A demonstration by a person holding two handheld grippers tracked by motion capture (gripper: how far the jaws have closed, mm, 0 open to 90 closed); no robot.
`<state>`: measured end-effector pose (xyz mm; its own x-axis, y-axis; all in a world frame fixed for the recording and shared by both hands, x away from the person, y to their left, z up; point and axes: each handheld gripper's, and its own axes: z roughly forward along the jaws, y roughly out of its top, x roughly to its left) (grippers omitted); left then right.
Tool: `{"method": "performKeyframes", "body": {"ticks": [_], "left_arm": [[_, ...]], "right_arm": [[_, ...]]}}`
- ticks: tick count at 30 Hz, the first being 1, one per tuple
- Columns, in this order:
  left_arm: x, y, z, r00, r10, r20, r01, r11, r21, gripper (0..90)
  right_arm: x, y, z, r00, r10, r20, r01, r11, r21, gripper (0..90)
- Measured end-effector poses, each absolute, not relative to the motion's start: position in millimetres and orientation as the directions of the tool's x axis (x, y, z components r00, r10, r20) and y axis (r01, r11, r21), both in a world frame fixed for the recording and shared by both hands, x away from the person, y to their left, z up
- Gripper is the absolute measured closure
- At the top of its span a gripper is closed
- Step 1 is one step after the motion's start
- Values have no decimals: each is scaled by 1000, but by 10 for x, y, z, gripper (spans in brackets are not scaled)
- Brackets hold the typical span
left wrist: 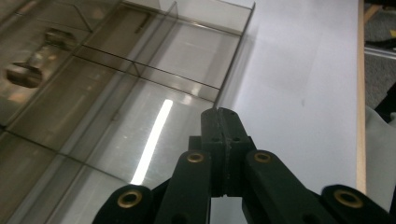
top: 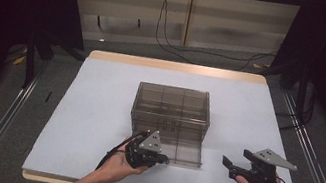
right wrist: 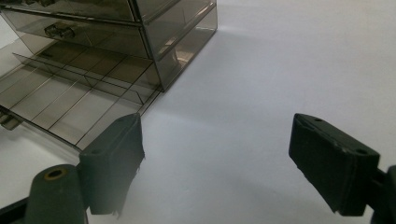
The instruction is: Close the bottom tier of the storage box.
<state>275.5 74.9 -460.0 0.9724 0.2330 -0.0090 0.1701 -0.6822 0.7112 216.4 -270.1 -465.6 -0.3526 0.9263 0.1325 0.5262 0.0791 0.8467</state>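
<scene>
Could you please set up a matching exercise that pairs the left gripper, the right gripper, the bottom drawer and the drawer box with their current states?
Things:
1. left gripper
2. right gripper
3. bottom drawer
4. drawer box

States:
A. pulled out toward the person, divided into compartments
B. jaws wide apart over bare table
C. jaws shut together, over the drawer
D. standing mid-table, smoky and see-through

Pairs: 1-C, 2-B, 3-A, 4-D
</scene>
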Motion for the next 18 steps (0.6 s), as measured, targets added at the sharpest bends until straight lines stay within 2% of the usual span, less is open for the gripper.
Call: {"method": "performKeyframes", "body": {"ticks": [18], "left_arm": [[2765,697,-4620,970,241,3,167,-681,713,900]], "right_arm": [[2167,-2690,-4656,-353,926,133,529,80,845,176]]}}
